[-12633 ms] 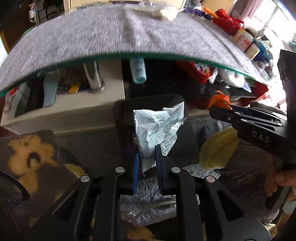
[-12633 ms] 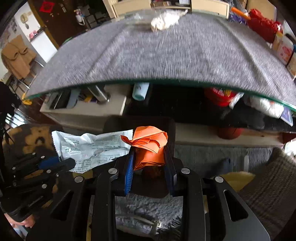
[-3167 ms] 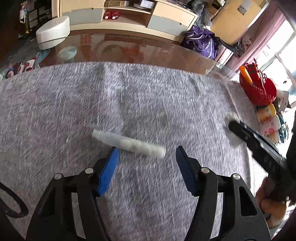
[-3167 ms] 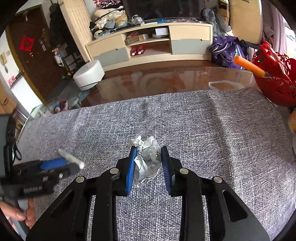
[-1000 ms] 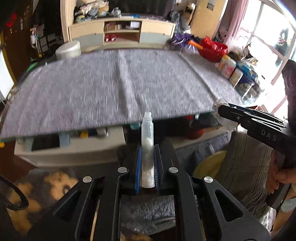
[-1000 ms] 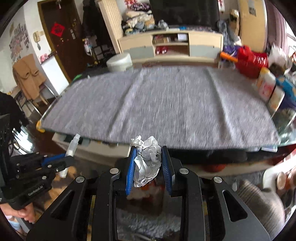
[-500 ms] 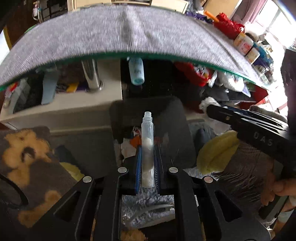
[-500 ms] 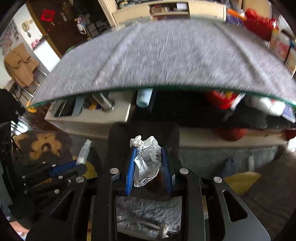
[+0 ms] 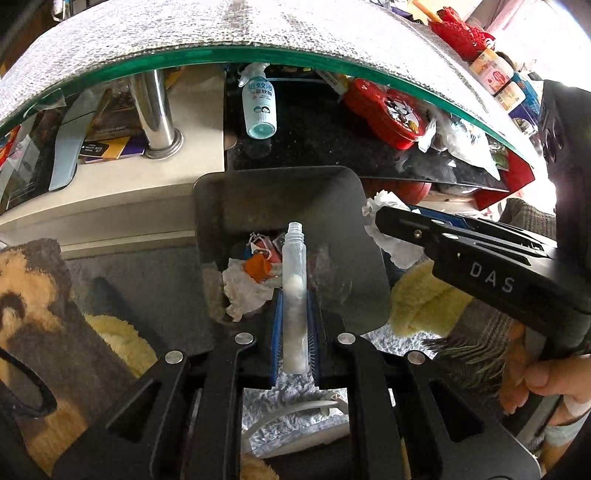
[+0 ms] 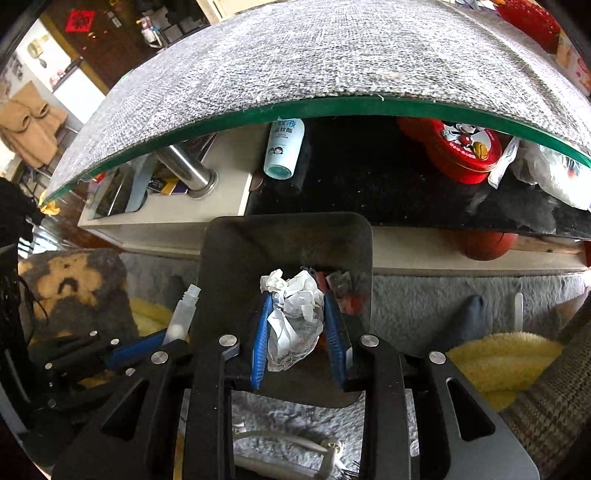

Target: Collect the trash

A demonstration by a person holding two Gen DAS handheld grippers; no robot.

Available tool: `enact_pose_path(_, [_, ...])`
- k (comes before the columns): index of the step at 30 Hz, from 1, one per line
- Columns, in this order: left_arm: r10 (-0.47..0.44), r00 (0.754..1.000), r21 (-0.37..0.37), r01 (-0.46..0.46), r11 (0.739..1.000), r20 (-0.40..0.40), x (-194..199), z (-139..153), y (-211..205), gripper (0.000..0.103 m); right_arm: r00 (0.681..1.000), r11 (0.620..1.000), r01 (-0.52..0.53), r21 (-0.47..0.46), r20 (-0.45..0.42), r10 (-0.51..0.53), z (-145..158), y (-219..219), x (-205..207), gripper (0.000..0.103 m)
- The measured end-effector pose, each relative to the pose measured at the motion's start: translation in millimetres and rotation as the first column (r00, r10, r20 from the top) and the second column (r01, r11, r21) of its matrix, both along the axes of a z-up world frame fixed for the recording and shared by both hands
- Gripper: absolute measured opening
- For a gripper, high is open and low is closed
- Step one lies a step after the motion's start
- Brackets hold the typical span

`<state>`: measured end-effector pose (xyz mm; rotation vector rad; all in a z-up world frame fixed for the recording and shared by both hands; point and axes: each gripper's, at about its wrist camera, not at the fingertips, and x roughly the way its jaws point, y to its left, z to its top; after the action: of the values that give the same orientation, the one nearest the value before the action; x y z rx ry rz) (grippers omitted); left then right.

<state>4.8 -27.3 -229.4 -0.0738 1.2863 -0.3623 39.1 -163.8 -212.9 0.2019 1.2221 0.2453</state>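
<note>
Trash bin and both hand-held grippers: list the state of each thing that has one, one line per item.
Bin: open, no lid, partly filled with trash.
Tube: uncapped, upright, clamped over the bin.
Left hand-held gripper: shut on the tube.
Paper wad: crumpled, between the pads above the bin.
Right hand-held gripper: shut on the paper wad.
Spray bottle: capped, standing on the shelf under the glass top.

Both fisheye views look steeply down along their own black fingers, close over the dark bin point(image 9: 236, 206) point(image 10: 236, 251) at frame centre. The grey-covered glass table point(image 9: 295, 33) point(image 10: 332, 55) arches across each upper frame (its shelf clutter beneath). Each shows the other gripper: right edge in the left view, lower left in the right view.
</note>
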Motion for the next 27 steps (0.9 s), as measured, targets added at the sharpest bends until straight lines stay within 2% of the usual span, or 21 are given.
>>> enact_pose_path(4, [0.005,1.000,-0.003,-0.005,1.000,-0.006,1.1,0.3,-0.1,0.012,1.000,1.000,0.004,0.004,0.005,-0.004,3.3,-1.4,3.8,0.033])
enact_pose_path(6, [0.011,1.000,-0.005,-0.011,1.000,-0.005,1.8,1.6,1.4,0.016,1.000,1.000,0.006,0.005,0.007,-0.006,4.4,-1.8,5.2,0.037])
enact_pose_path(10, [0.026,1.000,0.001,-0.026,1.000,0.009,2.7,7.1,4.3,0.030,1.000,1.000,0.009,0.006,0.018,-0.009,7.5,-1.3,6.2,0.048])
enact_pose_path(12, [0.034,0.999,0.004,-0.034,0.999,0.018,2.8,10.8,6.2,0.038,1.000,1.000,0.014,0.003,0.026,-0.014,9.9,-2.3,6.0,0.056])
enact_pose_path(14, [0.041,0.998,0.010,-0.041,0.999,0.038,2.4,17.8,8.2,0.047,0.999,1.000,0.025,-0.013,0.045,-0.024,14.5,-3.9,5.8,0.071])
enact_pose_path(15, [0.043,0.998,0.015,-0.044,0.999,0.047,2.1,21.1,9.0,0.049,0.998,0.999,0.028,-0.017,0.051,-0.027,16.3,-5.1,6.0,0.073])
enact_pose_path(16, [0.045,0.997,0.021,-0.046,0.999,0.060,1.9,25.5,9.7,0.054,0.998,0.999,0.030,-0.022,0.056,-0.029,18.7,-6.1,6.0,0.075])
enact_pose_path(19, [0.052,0.994,0.038,-0.056,0.998,0.096,1.6,38.9,11.9,0.073,0.996,0.998,0.043,-0.052,0.076,-0.039,26.8,-8.8,6.5,0.095])
enact_pose_path(20, [0.054,0.993,0.041,-0.058,0.997,0.109,1.4,43.6,13.0,0.080,0.995,0.997,0.045,-0.060,0.087,-0.040,30.5,-10.2,5.9,0.096])
enact_pose_path(23, [0.056,0.987,0.041,-0.063,0.997,0.149,1.2,61.8,16.3,0.090,0.992,0.997,0.053,-0.063,0.119,-0.045,46.6,-15.7,5.1,0.100])
enact_pose_path(25, [0.058,0.980,0.045,-0.068,0.997,0.190,1.4,78.8,19.9,0.095,0.986,0.995,0.067,-0.075,0.161,-0.054,64.0,-21.1,4.9,0.100])
enact_pose_path(27, [0.066,0.972,0.046,-0.079,0.996,0.226,2.9,95.0,24.6,0.095,0.975,0.993,0.082,-0.088,0.214,-0.062,86.4,-28.3,4.8,0.100])
